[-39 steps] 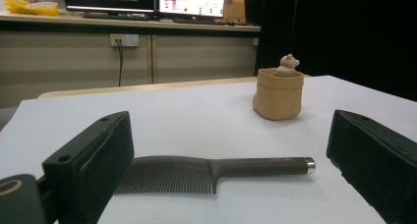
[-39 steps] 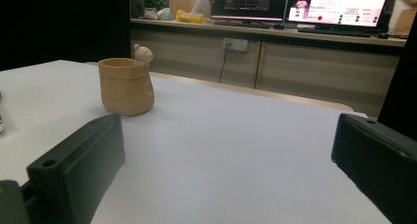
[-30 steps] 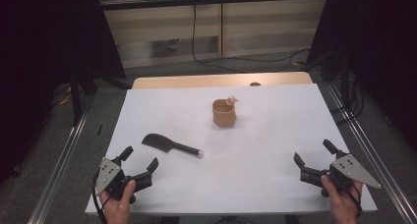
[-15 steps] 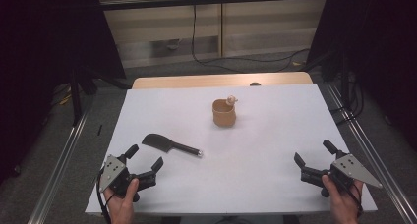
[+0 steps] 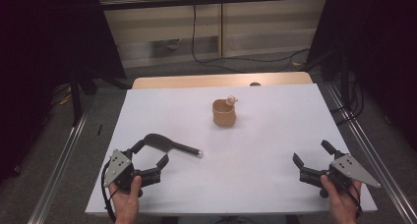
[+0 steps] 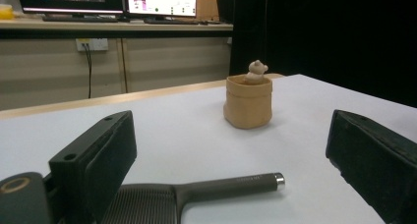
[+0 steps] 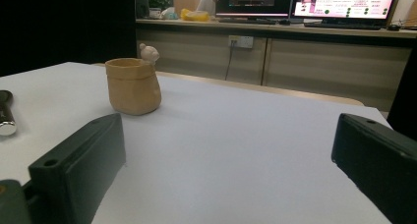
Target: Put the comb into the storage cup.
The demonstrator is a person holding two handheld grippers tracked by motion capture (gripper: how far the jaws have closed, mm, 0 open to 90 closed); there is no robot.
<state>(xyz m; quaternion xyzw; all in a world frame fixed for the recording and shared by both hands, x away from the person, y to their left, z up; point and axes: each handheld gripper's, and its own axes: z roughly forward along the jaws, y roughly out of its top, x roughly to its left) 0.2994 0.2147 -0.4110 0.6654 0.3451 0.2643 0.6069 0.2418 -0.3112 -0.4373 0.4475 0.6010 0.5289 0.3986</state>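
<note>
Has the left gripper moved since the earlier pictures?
Yes. The left gripper has moved forward, toward the brush; its open jaws now stand around the brush head.

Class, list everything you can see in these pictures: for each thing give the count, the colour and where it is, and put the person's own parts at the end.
White rectangular table top: one, white, centre of the high view, wooden edge at its far side.
Tan clay pot with a small bear figure on its rim: one, tan, upright on the far middle of the table.
Dark grey flat-headed tool with a rod handle and silver tip: one, dark grey, lying flat near-left, its head between the open jaws of the left hand-held gripper.
Monitors: several, lit, on a counter beyond the table.
Wall socket: one, white, on the beige cabinet front.
Left hand-held gripper: one, black, near-left, open.
Right hand-held gripper: one, black, near-right, open, nothing between its jaws.
Hands: two, at the near edge.
</note>
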